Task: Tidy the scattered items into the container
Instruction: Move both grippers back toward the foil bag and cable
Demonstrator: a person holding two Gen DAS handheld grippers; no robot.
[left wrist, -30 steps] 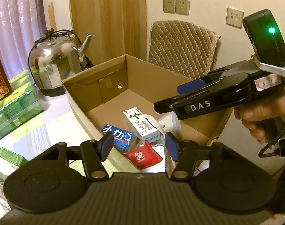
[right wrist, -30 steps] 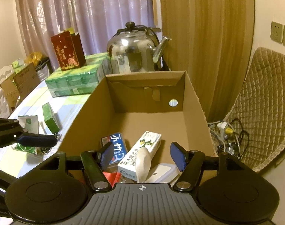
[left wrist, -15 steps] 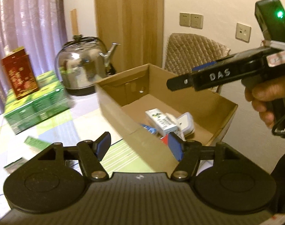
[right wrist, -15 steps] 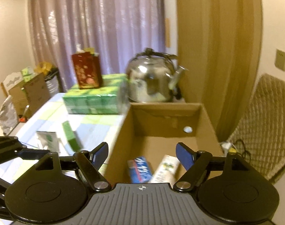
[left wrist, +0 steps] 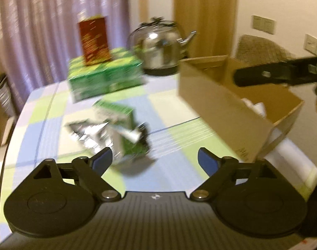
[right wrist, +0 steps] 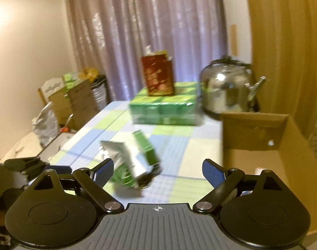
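Note:
Both views are motion-blurred. The cardboard box [left wrist: 221,104] stands at the right of the checked table; its wall [right wrist: 252,133] also shows in the right wrist view. A small green carton [left wrist: 119,109] lies on the table beside a silver foil packet [left wrist: 91,133] and a dark small item [left wrist: 144,131]. The same green carton [right wrist: 145,148] and foil packet [right wrist: 121,156] show in the right wrist view. My left gripper [left wrist: 154,162] is open and empty, just short of these items. My right gripper [right wrist: 157,169] is open and empty, over the table left of the box; its arm [left wrist: 279,75] hangs above the box.
A large green multipack [left wrist: 104,77] with a red box [left wrist: 95,40] on top stands at the back of the table. A steel kettle [left wrist: 160,48] sits behind the cardboard box. Left of the table are stacked cartons [right wrist: 75,102] and a bag [right wrist: 45,123]. A padded chair [left wrist: 260,48] stands by the wall.
Both grippers have swung left, away from the box interior and toward the items lying on the table. Both stay open and empty.

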